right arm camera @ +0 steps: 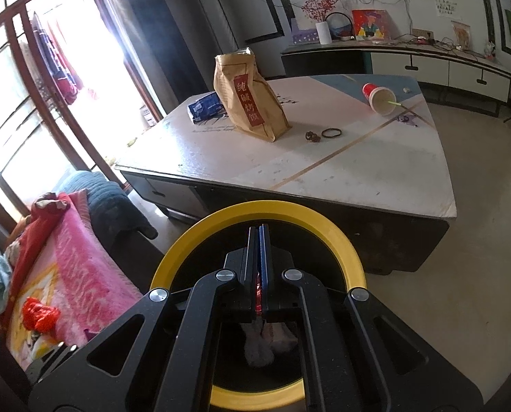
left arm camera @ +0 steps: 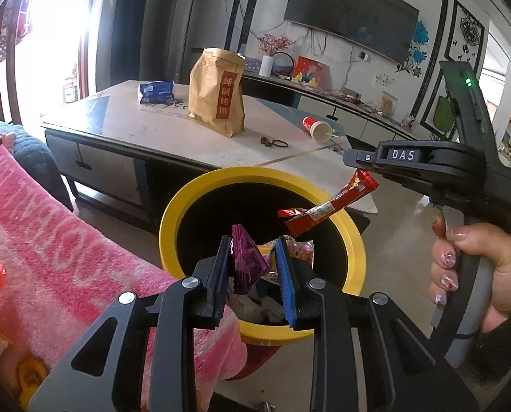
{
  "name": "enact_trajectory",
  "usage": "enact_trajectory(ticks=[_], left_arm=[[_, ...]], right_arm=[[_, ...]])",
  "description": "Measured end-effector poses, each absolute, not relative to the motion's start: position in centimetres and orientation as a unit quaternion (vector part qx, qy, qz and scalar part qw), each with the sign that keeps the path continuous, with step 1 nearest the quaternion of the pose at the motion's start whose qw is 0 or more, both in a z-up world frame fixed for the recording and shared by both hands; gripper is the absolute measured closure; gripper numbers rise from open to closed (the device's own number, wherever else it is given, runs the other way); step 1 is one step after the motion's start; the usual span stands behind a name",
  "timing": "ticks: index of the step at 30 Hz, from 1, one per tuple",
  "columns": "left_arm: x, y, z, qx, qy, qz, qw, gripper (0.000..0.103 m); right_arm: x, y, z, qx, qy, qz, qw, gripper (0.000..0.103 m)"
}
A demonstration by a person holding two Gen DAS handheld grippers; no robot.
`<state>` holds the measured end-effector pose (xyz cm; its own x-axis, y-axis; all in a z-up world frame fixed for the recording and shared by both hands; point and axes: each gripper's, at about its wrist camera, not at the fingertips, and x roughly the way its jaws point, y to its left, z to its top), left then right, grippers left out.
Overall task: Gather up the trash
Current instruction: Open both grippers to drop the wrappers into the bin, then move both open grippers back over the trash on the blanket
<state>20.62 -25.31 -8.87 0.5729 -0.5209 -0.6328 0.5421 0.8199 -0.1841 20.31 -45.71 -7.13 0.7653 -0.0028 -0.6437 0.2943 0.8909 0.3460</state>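
A yellow-rimmed black trash bin (left arm camera: 173,213) (right arm camera: 289,207) stands on the floor between the sofa and the coffee table. My left gripper (left arm camera: 255,257) is above the bin, jaws partly apart, with a purple wrapper (left arm camera: 246,261) between them. My right gripper (left arm camera: 353,158) (right arm camera: 258,240) is shut on a red snack wrapper (left arm camera: 327,207) that hangs over the bin; only a sliver of it shows between the jaws in the right wrist view (right arm camera: 257,292). Crumpled tissue (right arm camera: 262,343) and wrappers (left arm camera: 296,250) lie inside the bin.
A coffee table (right arm camera: 358,171) carries a brown paper bag (right arm camera: 252,103), a blue packet (right arm camera: 205,104), a tipped red paper cup (right arm camera: 379,98) and a hair tie (right arm camera: 331,133). A pink blanket (left arm camera: 49,240) covers the sofa at left, with a red wrapper (right arm camera: 39,316) on it.
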Motion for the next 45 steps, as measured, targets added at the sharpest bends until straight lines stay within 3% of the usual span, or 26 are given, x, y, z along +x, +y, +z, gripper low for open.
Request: enact_trajectory(ticks=[3,4,5,6,7,8,11,24,45], left_arm=[[20.9,-25.6,-9.0,0.014,0.354,-0.300,0.886,0.075],[21.0,-25.7,-9.0,0.012,0.355,-0.302,0.884,0.067],[21.1,-25.7,-8.9,0.011,0.355,-0.304,0.884,0.057],[21.1,-25.5,-8.9,0.008,0.353,-0.301,0.886,0.033],[21.1,-25.3,-8.8,0.002,0.350,-0.300,0.887,0.022],[21.0,-25.1,-8.7,-0.005,0.349,-0.302,0.887,0.022],[20.9,-24.5,-8.6,-0.010,0.350,-0.293,0.890,0.010],[20.3,-20.3,-7.2,-0.034,0.350,-0.243,0.904,0.007],[18.1,-11.6,-4.5,-0.075,0.317,-0.166,0.931,0.007]], right_arm=[[20.3,-45.8,-7.2,0.222,0.333,-0.083,0.913,0.102],[20.3,-45.9,-7.2,0.224,0.334,-0.082,0.912,0.099],[20.3,-45.9,-7.3,0.228,0.334,-0.083,0.911,0.090],[20.2,-46.0,-7.3,0.233,0.333,-0.084,0.910,0.074],[20.1,-46.0,-7.3,0.236,0.332,-0.085,0.909,0.066],[20.0,-46.1,-7.2,0.240,0.330,-0.085,0.909,0.059],[20.0,-46.0,-7.2,0.241,0.332,-0.084,0.908,0.054],[19.6,-43.3,-6.0,0.214,0.327,-0.064,0.918,0.027],[18.6,-36.2,-4.0,0.173,0.330,0.020,0.928,0.023]])
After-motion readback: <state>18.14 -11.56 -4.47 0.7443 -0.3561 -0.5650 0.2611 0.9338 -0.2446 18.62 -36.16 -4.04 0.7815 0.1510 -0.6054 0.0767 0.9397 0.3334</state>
